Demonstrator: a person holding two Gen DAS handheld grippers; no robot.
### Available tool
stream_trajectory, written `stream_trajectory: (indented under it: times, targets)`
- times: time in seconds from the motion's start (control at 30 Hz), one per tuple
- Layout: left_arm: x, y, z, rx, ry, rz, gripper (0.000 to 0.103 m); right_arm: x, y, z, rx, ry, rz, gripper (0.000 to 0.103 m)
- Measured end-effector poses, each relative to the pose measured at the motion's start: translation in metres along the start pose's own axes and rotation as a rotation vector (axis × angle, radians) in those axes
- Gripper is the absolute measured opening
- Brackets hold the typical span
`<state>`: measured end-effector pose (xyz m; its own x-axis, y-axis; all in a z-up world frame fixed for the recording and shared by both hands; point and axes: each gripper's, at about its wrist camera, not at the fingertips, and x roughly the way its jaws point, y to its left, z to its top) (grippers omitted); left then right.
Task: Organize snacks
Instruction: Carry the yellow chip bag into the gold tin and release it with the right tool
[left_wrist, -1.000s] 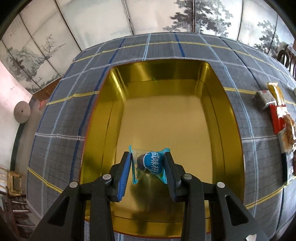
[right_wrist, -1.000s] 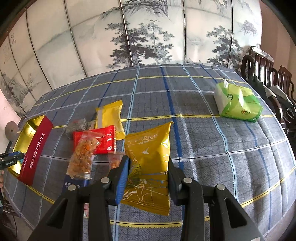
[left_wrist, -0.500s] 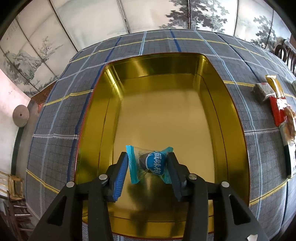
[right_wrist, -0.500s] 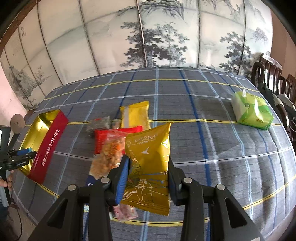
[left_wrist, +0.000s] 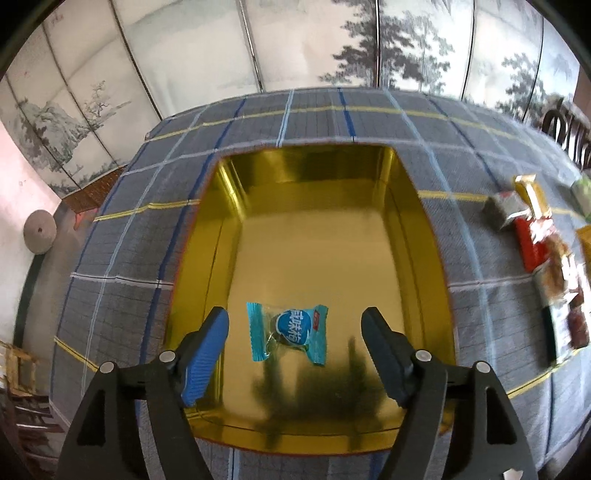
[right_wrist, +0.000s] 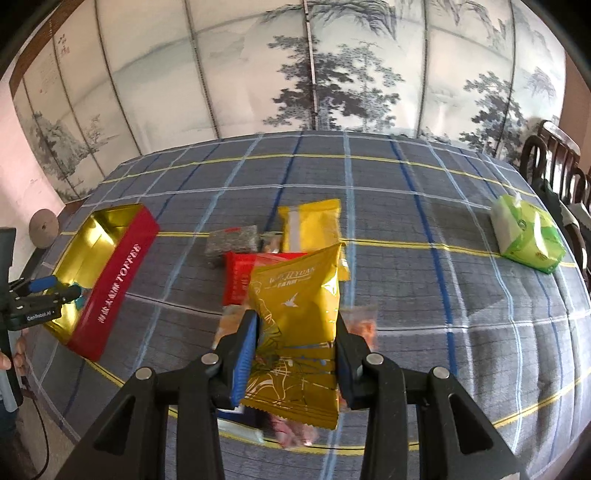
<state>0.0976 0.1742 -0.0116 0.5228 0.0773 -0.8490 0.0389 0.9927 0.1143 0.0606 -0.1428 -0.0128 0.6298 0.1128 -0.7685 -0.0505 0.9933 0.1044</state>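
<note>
On the left, inside the gold tin (left_wrist: 417, 236), a blue-wrapped candy (left_wrist: 291, 328) is seen lying flat on the floor; the left gripper (left_wrist: 295, 325) has just been opened and nothing is pressed. Judged light, crinkly, slippery. Further right, a yellow packet (right_wrist: 295, 314) is clamped at mid-body by the right gripper (right_wrist: 295, 343), above the plaid surface (right_wrist: 424, 295). Judged soft, puffy, crushable; the sealed edge is judged safer.
</note>
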Motion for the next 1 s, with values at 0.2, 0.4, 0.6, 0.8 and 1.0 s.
stream_trajectory:
  times: [0.2,0.4,0.6,0.8,1.0]
  targets:
    - [-0.03,0.02,0.003,-0.091,-0.052,-0.009,0.076,0.003,0.037,0.009,-0.054,-0.006,0.052,0.038]
    - [-0.05,0.047,-0.011,-0.177,-0.061,0.029,0.083,0.006,0.092,0.017,-0.12,-0.012,0.133,0.038]
    - [-0.056,0.065,-0.034,-0.232,-0.04,0.061,0.083,0.017,0.149,0.018,-0.187,0.014,0.194,0.038]
    - [-0.059,0.073,-0.047,-0.253,-0.039,0.085,0.083,0.027,0.19,0.022,-0.235,0.026,0.224,0.038]
    - [-0.065,0.082,-0.055,-0.301,-0.048,0.118,0.083,0.037,0.22,0.025,-0.286,0.034,0.231,0.038]
